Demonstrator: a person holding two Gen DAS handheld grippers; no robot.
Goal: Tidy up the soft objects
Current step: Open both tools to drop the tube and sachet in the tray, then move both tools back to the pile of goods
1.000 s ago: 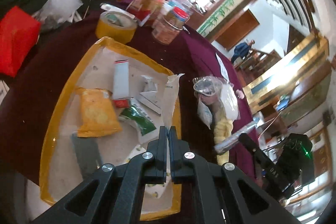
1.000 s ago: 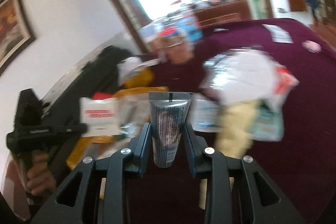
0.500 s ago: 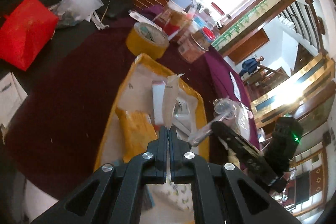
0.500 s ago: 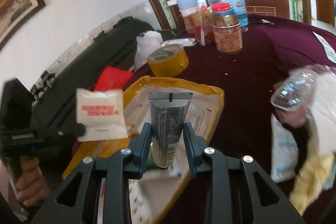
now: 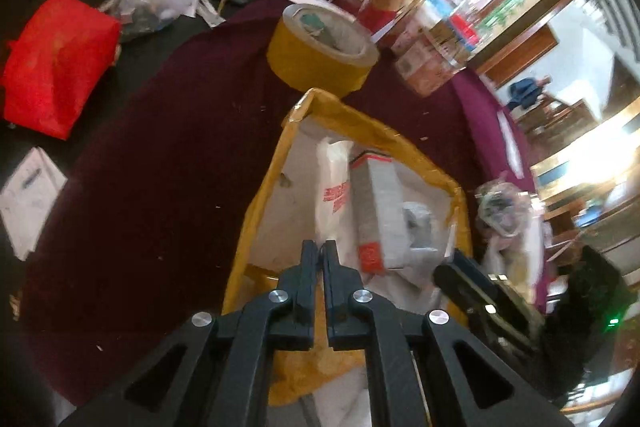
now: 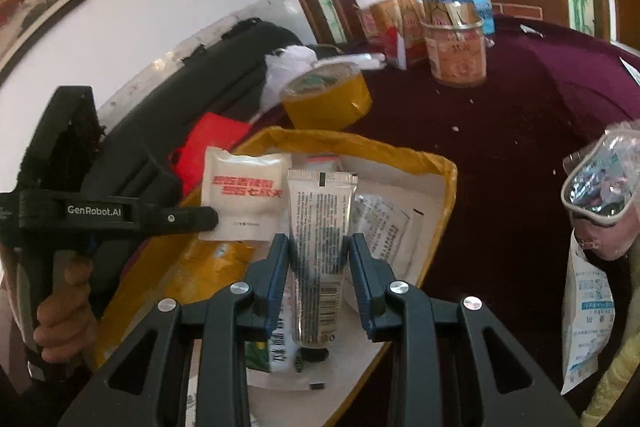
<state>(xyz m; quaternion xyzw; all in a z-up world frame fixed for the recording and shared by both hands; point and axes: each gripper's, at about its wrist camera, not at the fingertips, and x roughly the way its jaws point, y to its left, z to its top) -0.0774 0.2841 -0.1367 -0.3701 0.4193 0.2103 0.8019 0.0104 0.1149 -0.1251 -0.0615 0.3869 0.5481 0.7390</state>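
My left gripper [image 5: 319,247] is shut on a white sachet with red print [image 5: 335,187], held edge-on over the yellow-rimmed tray [image 5: 260,203]. From the right wrist view the same sachet [image 6: 240,197] hangs from the left gripper [image 6: 208,219] above the tray [image 6: 440,211]. My right gripper [image 6: 320,243] is shut on a grey tube [image 6: 320,227], held upright over the tray's near end. Several packets lie in the tray, among them a white box-like pack [image 5: 378,211] and a printed sachet [image 6: 380,223].
A yellow tape roll [image 5: 320,51] stands beyond the tray on the maroon tablecloth [image 5: 160,187]. Jars and boxes [image 6: 454,39] crowd the far side. A clear bag with packets [image 6: 600,195] and a white pouch [image 6: 586,311] lie to the right. A red bag [image 5: 56,63] lies far left.
Both grippers have moved in over the tray. The left gripper has tilted down with the sachet; the right gripper has closed in with the tube and now hangs above the tray's contents.
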